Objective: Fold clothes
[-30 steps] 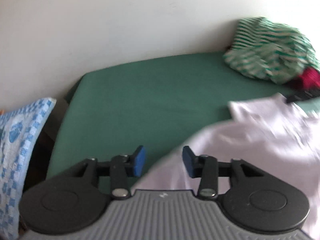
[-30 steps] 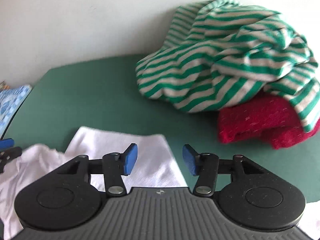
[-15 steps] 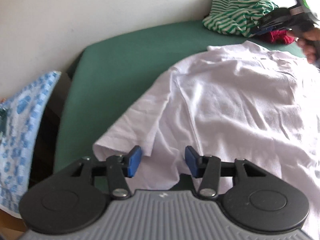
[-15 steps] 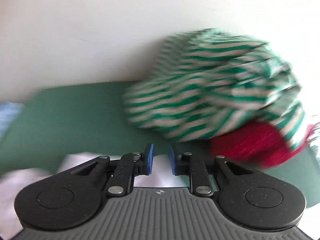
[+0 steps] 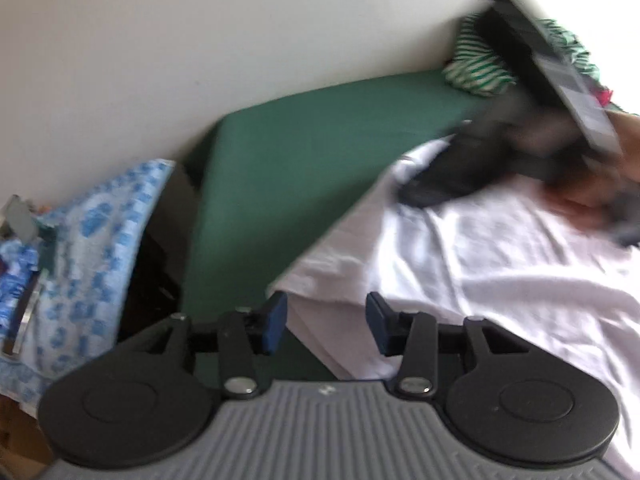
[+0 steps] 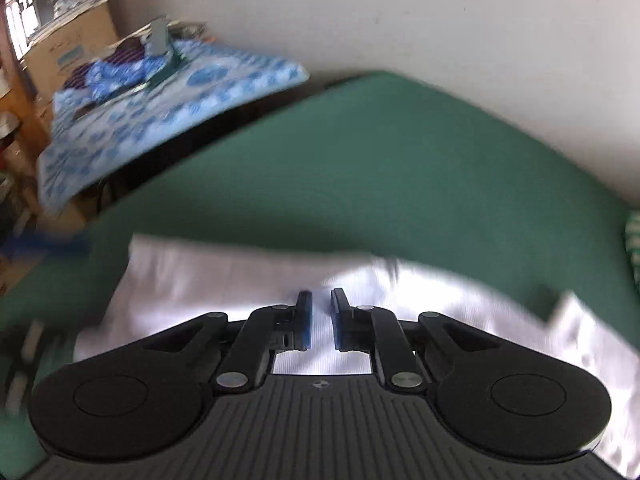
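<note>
Striped garment sits behind right hand-held gripper above white shirt.

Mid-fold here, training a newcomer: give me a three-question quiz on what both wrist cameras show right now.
1. True or false: the left gripper has its jaws apart with nothing clamped.
2. What colour is the sheet under the white shirt?
3. In the right wrist view, the right gripper is: A) wide open over bare sheet, B) nearly closed over white fabric, C) holding the striped garment.

Key: 1 true; 2 green; 3 B.
</note>
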### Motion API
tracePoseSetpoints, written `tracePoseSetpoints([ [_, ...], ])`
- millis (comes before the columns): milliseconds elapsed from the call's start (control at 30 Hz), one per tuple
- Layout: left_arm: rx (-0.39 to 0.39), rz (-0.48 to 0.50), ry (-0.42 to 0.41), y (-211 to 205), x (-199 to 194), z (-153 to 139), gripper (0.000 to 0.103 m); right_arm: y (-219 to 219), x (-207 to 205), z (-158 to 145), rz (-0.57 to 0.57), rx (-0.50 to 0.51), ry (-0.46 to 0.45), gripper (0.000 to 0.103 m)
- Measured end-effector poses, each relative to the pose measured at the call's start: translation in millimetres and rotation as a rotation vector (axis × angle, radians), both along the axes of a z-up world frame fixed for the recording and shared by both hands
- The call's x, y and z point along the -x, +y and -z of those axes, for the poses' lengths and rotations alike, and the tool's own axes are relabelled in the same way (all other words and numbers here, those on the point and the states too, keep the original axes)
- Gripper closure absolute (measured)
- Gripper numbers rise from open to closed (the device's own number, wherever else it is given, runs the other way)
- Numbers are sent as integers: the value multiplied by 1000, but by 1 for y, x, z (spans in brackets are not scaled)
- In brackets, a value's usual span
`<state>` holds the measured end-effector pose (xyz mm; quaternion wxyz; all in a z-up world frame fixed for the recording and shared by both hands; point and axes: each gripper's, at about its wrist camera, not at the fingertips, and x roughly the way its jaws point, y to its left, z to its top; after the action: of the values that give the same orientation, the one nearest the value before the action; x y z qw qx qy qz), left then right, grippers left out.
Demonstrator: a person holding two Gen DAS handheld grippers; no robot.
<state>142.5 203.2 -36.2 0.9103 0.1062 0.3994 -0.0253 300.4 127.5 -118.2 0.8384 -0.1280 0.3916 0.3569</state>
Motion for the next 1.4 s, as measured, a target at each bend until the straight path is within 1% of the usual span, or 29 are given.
tracePoseSetpoints([
  [33,-2,12,5,-4,1,2,57,9,-6,1,12,-2,-6,93],
  [100,-2,39,15,-12,1,9,58,19,-26,6,63,-29,13,92],
  [133,0,53,20,-17,0,12,59,20,-29,6,91,-44,22,91],
  [167,-1,66,26,-21,-1,16,59,21,-32,6,119,-60,32,88],
  [233,-20,87,41,-27,-3,24,61,22,-39,6,175,-93,52,87],
  [300,-54,106,28,-29,-2,28,56,4,-33,-5,194,-192,94,85],
  [333,-57,109,29,-25,-1,28,56,-5,-25,-11,177,-200,103,82],
  [367,-59,111,31,-19,0,29,56,-14,-17,-16,159,-206,111,82],
  [433,-72,99,29,-1,2,31,55,-21,5,-19,86,-140,104,81],
  [467,-78,88,29,11,3,32,49,-23,16,-19,49,-101,105,82],
  [500,-65,73,35,22,3,32,47,-19,23,-16,25,-49,103,83],
  [567,-44,33,58,43,-1,31,44,-3,36,-8,-6,51,58,85],
  [633,-59,5,69,54,-2,28,44,13,32,-5,-6,11,56,86],
  [700,-86,-1,64,56,3,24,45,28,28,-3,-5,-28,53,86],
  [767,-198,-7,50,51,11,22,47,43,23,-1,-5,-68,50,85],
  [800,-239,-4,52,52,15,23,48,50,21,0,-4,-88,49,85],
  [867,-254,-8,75,58,23,21,48,53,21,-3,23,-152,74,84],
  [900,-229,-16,79,61,26,16,48,50,23,-6,36,-190,87,84],
  [967,-145,-17,49,64,30,2,50,38,28,-11,43,-251,138,74],
  [1000,-98,1,23,60,29,-5,50,31,33,-11,66,-238,145,72],
  [1033,-55,21,-2,56,28,-12,49,17,42,-12,96,-231,139,71],
  [1100,1,63,-45,41,20,-14,43,-14,60,-12,172,-215,135,71],
  [1133,22,77,-51,33,13,-10,41,-30,69,-12,216,-201,136,71],
  [1167,40,93,-38,25,3,-4,41,-46,78,-11,260,-187,137,71],
  [1233,45,102,9,11,-15,10,42,-80,96,-10,342,-178,159,71],
  [1300,19,88,28,9,-19,17,46,-121,113,-10,425,-174,185,70],
  [1333,7,81,37,8,-21,21,44,-142,122,-10,466,-171,196,70],
  [1400,-19,67,55,6,-24,28,39,-183,144,-13,573,-155,163,70],
])
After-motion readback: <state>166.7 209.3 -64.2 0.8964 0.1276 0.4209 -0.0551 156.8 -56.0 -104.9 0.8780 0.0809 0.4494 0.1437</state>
